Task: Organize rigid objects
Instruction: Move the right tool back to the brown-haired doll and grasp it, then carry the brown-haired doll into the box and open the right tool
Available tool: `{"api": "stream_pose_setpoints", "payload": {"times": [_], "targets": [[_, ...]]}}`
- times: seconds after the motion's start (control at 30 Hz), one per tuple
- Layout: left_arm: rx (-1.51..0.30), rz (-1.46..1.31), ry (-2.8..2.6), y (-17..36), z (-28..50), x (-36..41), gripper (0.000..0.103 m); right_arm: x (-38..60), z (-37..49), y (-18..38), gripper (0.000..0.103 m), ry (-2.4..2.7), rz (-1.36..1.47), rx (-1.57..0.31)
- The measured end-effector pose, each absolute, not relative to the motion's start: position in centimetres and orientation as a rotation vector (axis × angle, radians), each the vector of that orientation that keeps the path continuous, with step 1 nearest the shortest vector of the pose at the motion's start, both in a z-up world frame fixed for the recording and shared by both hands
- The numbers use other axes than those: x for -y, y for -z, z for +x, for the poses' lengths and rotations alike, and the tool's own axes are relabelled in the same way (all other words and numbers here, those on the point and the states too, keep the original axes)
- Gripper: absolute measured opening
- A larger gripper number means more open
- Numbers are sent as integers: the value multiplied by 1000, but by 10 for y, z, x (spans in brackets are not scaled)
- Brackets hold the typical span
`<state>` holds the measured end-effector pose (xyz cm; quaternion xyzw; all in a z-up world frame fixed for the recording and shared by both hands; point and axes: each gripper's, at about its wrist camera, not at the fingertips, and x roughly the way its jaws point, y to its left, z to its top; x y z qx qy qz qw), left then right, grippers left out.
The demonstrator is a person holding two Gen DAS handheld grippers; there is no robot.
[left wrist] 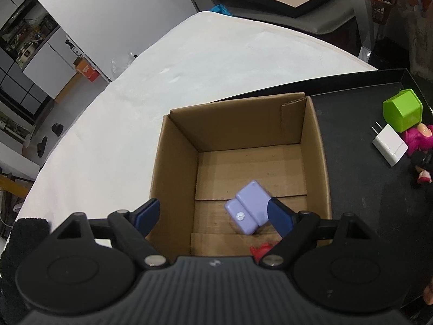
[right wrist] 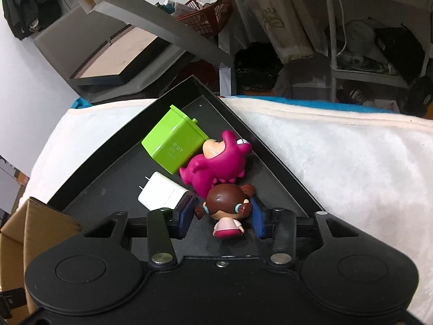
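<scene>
Left wrist view: my left gripper (left wrist: 213,212) hangs released over the open brown cardboard box (left wrist: 178,168); a lilac plastic case (left wrist: 249,207) lies on the box floor, against its right finger.

Right wrist view: my right gripper (right wrist: 223,216) is clenched on a brown-haired doll figurine (right wrist: 226,207) in the black tray (right wrist: 281,173). Ahead lie a magenta plastic figure (right wrist: 213,165), white charger (right wrist: 161,193) and lime-green plastic cube (right wrist: 174,142).

Two black claws (left wrist: 213,215) (right wrist: 222,218), ribbed housings, round pivot discs, silver rivets, blue finger pads (right wrist: 184,216).
</scene>
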<state>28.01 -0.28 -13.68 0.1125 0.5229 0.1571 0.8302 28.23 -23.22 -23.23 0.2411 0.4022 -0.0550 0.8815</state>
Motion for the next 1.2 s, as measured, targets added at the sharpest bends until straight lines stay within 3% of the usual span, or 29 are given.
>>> {"api": "stream_pose_setpoints", "payload": {"times": [1.2], "targets": [[-1024,18,-306,115,223,-92,85,136,249,146,44,-262,393,-655]]}}
